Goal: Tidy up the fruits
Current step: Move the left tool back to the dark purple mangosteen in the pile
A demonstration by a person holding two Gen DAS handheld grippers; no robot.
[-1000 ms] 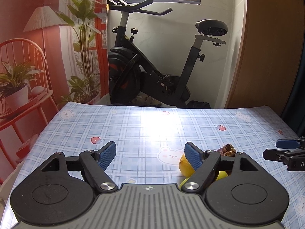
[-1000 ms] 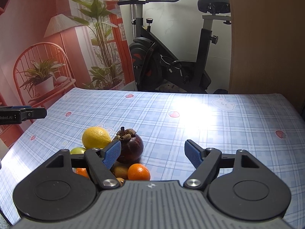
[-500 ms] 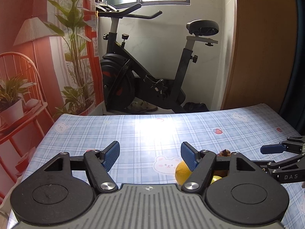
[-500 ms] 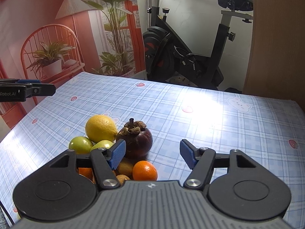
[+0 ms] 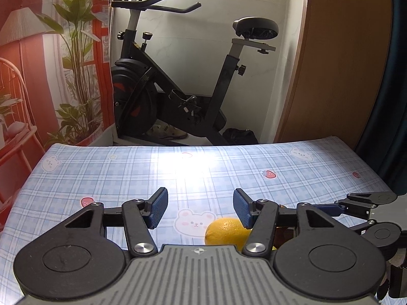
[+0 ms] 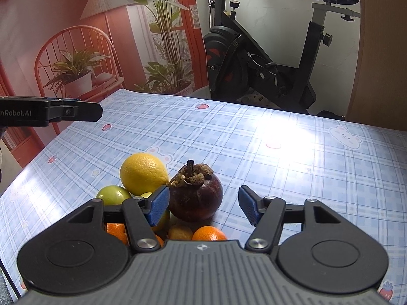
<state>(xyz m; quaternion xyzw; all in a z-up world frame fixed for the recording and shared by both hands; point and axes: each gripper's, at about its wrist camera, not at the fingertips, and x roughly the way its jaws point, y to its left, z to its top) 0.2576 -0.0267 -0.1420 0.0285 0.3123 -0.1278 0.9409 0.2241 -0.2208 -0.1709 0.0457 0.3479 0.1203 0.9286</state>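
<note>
A pile of fruit lies on the blue checked tablecloth [image 6: 292, 178]. It holds a dark purple mangosteen [image 6: 195, 198], a yellow lemon [image 6: 143, 174], a green fruit [image 6: 112, 194] and small oranges [image 6: 208, 233]. My right gripper [image 6: 203, 206] hovers over the pile. Its jaws are closing, the mangosteen sits between the blue pads, and a gap shows on its right side. My left gripper [image 5: 201, 207] is also closing, with only tablecloth between its pads. The lemon [image 5: 226, 231] lies just under its right finger. The right gripper's fingers [image 5: 356, 208] show at that view's right edge.
A black exercise bike [image 5: 178, 96] stands beyond the table's far edge, and a wooden panel [image 5: 338, 63] rises at the right. A printed backdrop with a chair and plants [image 6: 76, 63] hangs on the left. The left gripper's finger [image 6: 63, 111] reaches in over the table's left side.
Both pairs of jaws have narrowed. The right gripper has come down closer to the fruit pile, so the mangosteen now sits between its pads. The left gripper has drifted nearer the right one.
</note>
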